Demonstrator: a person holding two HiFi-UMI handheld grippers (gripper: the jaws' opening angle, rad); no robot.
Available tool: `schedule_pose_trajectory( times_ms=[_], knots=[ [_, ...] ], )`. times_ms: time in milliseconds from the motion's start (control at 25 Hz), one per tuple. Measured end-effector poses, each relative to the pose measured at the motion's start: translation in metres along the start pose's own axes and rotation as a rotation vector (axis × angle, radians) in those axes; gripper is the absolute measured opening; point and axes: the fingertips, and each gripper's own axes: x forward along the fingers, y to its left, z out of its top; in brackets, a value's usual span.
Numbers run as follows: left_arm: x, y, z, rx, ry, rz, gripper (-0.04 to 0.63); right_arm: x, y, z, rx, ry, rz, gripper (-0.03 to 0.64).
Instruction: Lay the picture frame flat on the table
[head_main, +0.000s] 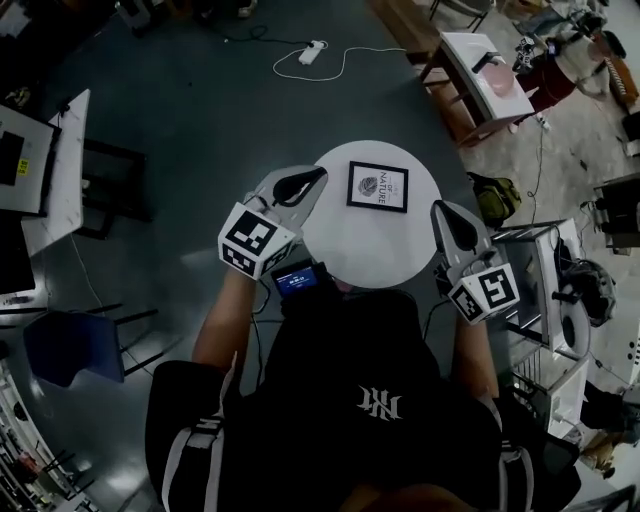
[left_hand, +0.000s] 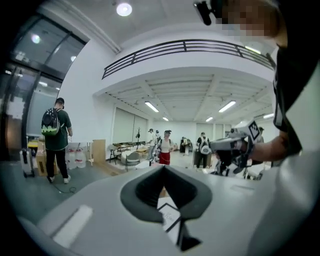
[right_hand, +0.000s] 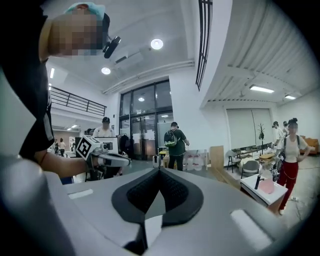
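On the round white table (head_main: 370, 250) the picture frame (head_main: 378, 186) lies flat, face up, towards the far side. At the table's left edge hangs the left gripper (head_main: 312, 177), jaws pressed together with nothing between them, tips near the frame but clear of it. Over the right edge the right gripper (head_main: 444, 211) is likewise closed and empty, apart from the frame.

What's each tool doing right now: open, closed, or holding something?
Left tool: closed, holding nothing.
Right tool: closed, holding nothing.
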Motion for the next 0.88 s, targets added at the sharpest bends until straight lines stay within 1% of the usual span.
schedule_pose_trajectory(
  times_ms=[80,120,200,280,360,440,560,720,880],
  knots=[
    [-0.011,-0.015,0.007,-0.075,-0.053,-0.079,0.002,-0.014,0.009,0.001,-0.047,0.015,0.008,0.000],
    [-0.018,-0.027,0.008,-0.082,-0.062,-0.115,0.002,-0.023,0.013,0.000,-0.083,0.031,0.003,0.000],
    [-0.034,-0.055,0.009,-0.059,-0.058,-0.162,0.002,-0.046,0.022,0.004,-0.142,0.043,-0.001,0.000],
    [-0.050,-0.081,0.015,-0.068,-0.075,-0.205,0.002,-0.070,0.032,0.013,-0.149,0.014,0.025,0.000],
    [-0.064,-0.107,0.020,-0.077,-0.095,-0.235,0.002,-0.096,0.043,0.018,-0.116,-0.019,0.058,0.000],
    [-0.073,-0.133,0.020,-0.063,-0.089,-0.249,0.002,-0.121,0.054,0.019,-0.073,-0.053,0.092,0.000],
    [-0.081,-0.179,0.012,-0.065,-0.064,-0.269,0.002,-0.163,0.067,0.012,-0.006,-0.099,0.137,0.000],
    [-0.098,-0.246,-0.010,-0.074,-0.012,-0.296,0.002,-0.226,0.085,-0.004,0.123,-0.157,0.171,0.000],
    [-0.114,-0.317,-0.025,-0.072,0.032,-0.314,0.002,-0.281,0.095,-0.029,0.182,-0.162,0.189,0.000]
  ],
)
